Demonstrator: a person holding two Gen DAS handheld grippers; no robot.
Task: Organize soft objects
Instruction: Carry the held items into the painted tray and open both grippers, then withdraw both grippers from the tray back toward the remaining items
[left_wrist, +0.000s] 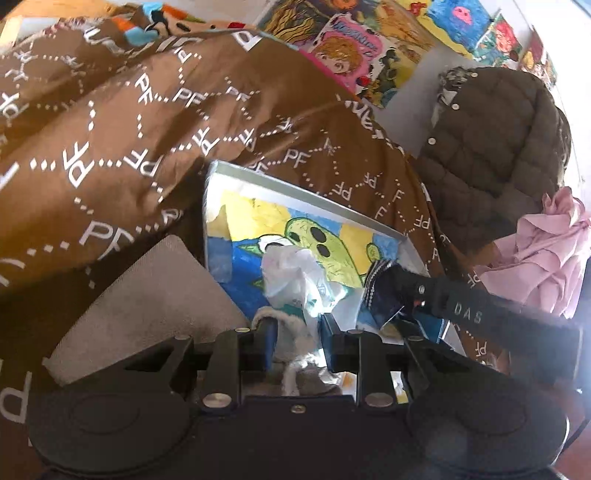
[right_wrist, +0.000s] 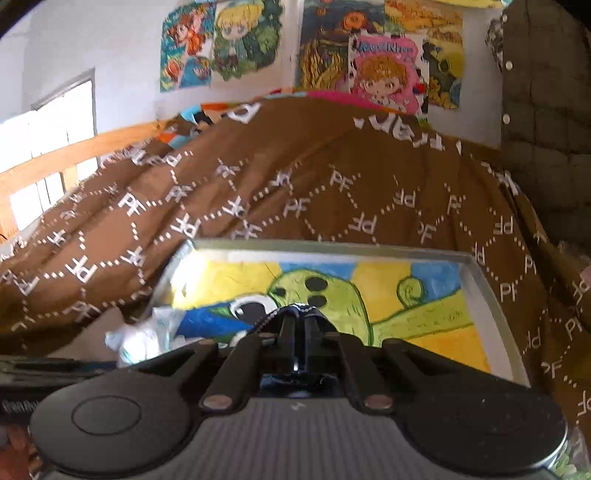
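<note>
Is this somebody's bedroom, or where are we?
Probably a child's bedroom. A brown PF-print quilt lies heaped over what looks like a bed, cartoon drawings cover the wall, and a puffy jacket hangs nearby.

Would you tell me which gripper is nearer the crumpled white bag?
Left. The left gripper sits right at the bag, fingers either side of its lower end; the right gripper is off to its right.

Smooth brown printed cloth blanket (left_wrist: 155, 122), matt quilted jacket (left_wrist: 491, 147), crinkled glossy plastic bag (left_wrist: 295, 277), matt black plastic left gripper (left_wrist: 295, 354)
</note>
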